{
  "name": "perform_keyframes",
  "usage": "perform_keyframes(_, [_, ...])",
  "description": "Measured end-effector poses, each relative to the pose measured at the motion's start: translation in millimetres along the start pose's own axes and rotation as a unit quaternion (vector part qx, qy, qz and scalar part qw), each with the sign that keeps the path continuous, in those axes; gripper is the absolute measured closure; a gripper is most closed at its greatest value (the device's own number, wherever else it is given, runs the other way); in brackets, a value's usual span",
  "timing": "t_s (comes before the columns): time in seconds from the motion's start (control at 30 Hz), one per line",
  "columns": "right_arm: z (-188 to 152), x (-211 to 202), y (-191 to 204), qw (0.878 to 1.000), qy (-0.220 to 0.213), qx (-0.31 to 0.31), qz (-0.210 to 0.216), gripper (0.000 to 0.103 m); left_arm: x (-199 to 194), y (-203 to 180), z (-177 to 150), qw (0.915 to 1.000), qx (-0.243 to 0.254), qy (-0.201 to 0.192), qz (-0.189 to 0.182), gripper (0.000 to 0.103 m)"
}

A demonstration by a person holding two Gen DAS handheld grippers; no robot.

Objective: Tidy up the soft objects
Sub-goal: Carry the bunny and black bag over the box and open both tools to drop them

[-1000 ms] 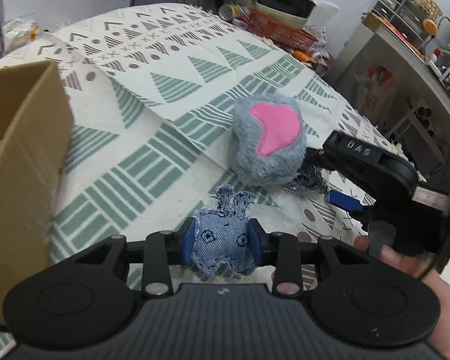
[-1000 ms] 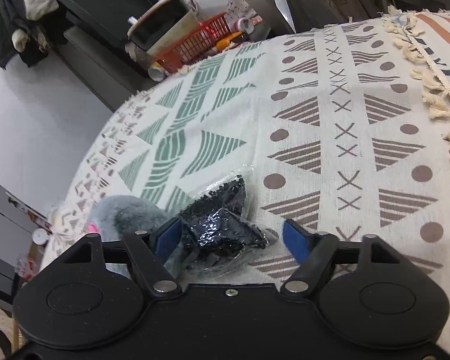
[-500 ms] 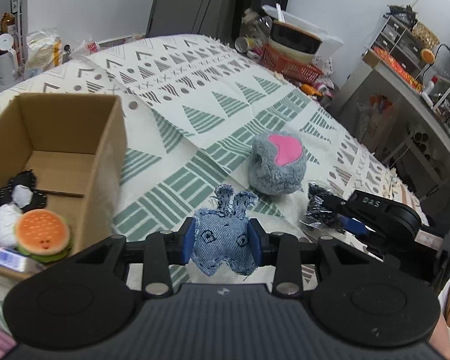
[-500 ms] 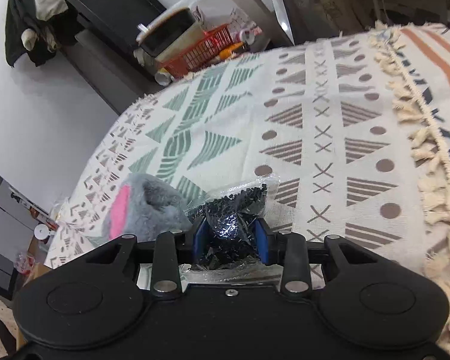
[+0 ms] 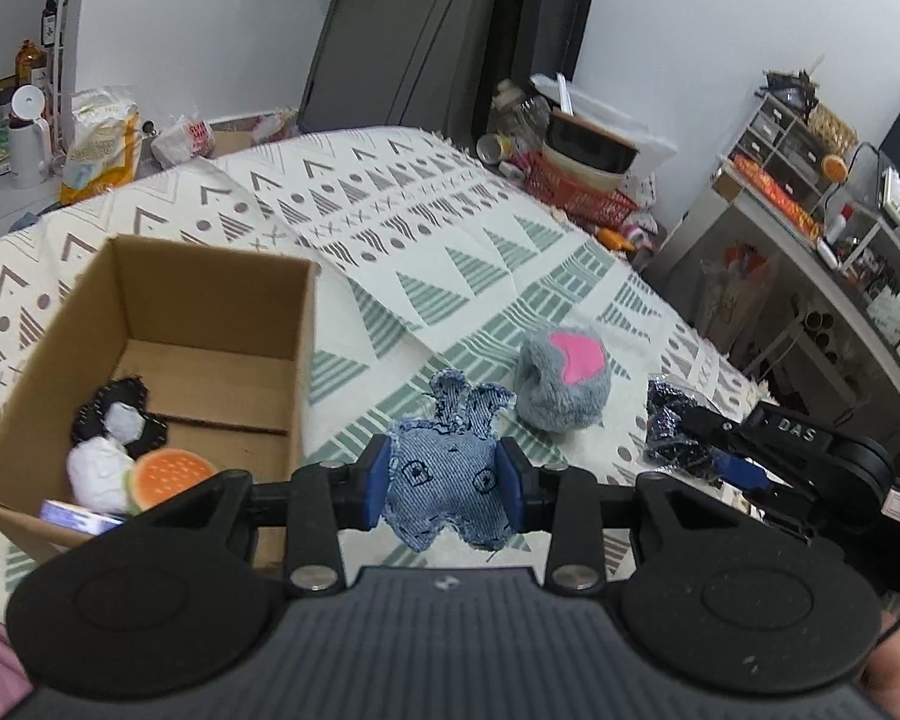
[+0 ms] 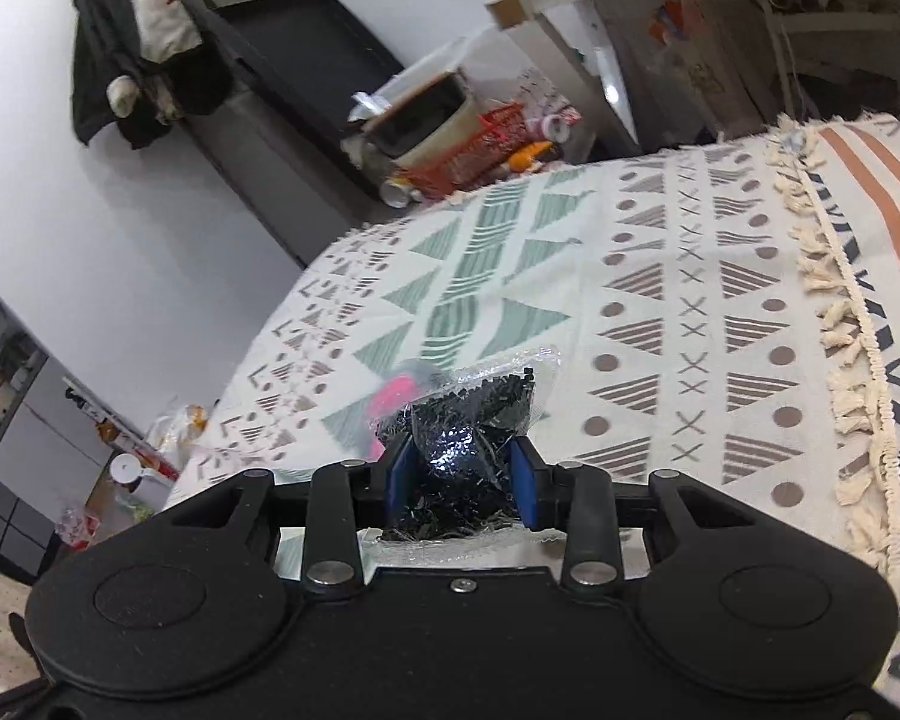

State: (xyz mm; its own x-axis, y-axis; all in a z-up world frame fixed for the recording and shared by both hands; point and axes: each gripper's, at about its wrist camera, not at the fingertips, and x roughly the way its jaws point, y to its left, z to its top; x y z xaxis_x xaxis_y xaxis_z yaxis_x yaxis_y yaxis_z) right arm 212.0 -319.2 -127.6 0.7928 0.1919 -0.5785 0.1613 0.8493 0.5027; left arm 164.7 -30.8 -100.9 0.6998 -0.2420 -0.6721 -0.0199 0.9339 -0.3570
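Note:
My left gripper (image 5: 444,483) is shut on a small blue denim toy (image 5: 447,480), held in the air just right of an open cardboard box (image 5: 222,264). Inside the box lie a burger plush (image 5: 171,474), a white soft lump (image 5: 96,471) and a black patch (image 5: 120,414). A grey plush with a pink heart (image 5: 564,375) rests on the patterned cloth beyond the denim toy. My right gripper (image 6: 461,480) is shut on a clear bag of black shreds (image 6: 468,420), lifted off the cloth; the same bag (image 5: 669,423) and gripper show at the right of the left wrist view.
The patterned cloth (image 5: 390,222) covers the whole surface, with a fringed edge (image 6: 840,324) on the right. A red basket with a pot (image 5: 582,180) stands at the far end. Shelving and a desk (image 5: 810,228) lie beyond the right side.
Both grippers rose, and the left one shifted so the box interior shows. The right gripper closed on the bag of black shreds and lifted it off the cloth.

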Motion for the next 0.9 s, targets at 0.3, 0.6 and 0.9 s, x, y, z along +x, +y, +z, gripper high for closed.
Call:
perform_keyframes(0.3, [-12.2,-9.5,50.7,0.998,0.023,-0.008,0.051,0.069,-13.5,40.0,15.0,0.9995,-0.023,-0.021,0.007,0.066])
perform_keyframes(0.6, [-26.6,-8.9,100.8,0.997,0.03,-0.047,0.059,0.069,-13.3,78.5,30.3,0.9994,-0.019,-0.026,0.008,0.066])
perform_keyframes(0.9, [-48.0,-4.2,151.0,0.992,0.049,-0.089,0.069,0.069,5.2,118.5,40.1,0.9994,-0.027,-0.02,-0.004,0.065])
